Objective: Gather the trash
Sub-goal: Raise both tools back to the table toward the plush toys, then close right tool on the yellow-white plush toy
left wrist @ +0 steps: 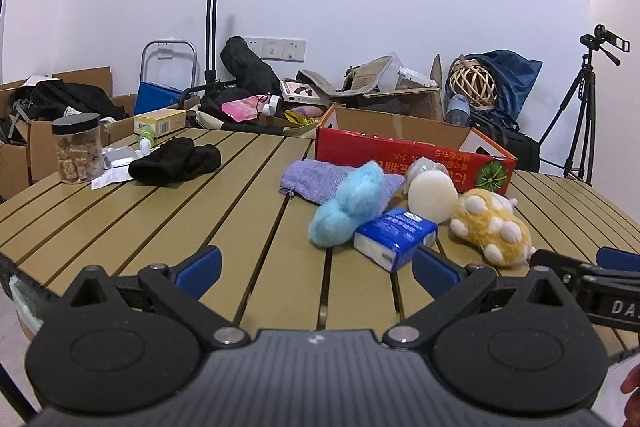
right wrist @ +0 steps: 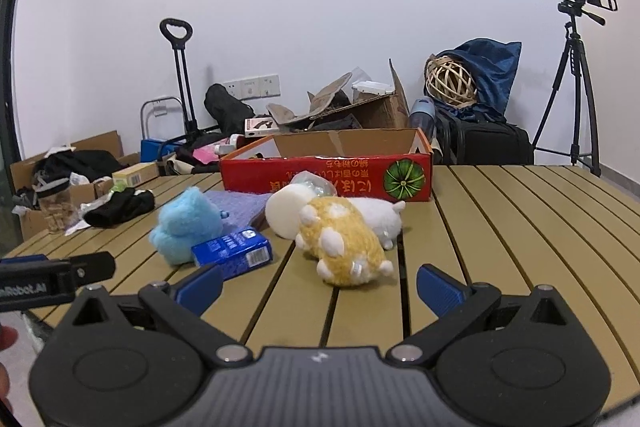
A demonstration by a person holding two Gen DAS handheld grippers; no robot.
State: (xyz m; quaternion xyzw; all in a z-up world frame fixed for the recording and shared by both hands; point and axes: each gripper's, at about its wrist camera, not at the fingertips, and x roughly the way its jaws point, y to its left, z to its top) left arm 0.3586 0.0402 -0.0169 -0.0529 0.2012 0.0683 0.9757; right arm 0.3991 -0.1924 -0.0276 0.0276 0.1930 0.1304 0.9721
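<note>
We hold our left gripper wide and empty; right gripper too; blue tissue pack just ahead on the bench.

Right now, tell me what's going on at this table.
A person holds two handheld grippers over a slatted table, and neither has picked anything up. The left gripper and right gripper both have open, empty jaws. Ahead lies a cluster: a blue tissue pack, a blue plush, a yellow plush and a white round object, in front of an open red box. Collecting has not visibly begun.
</note>
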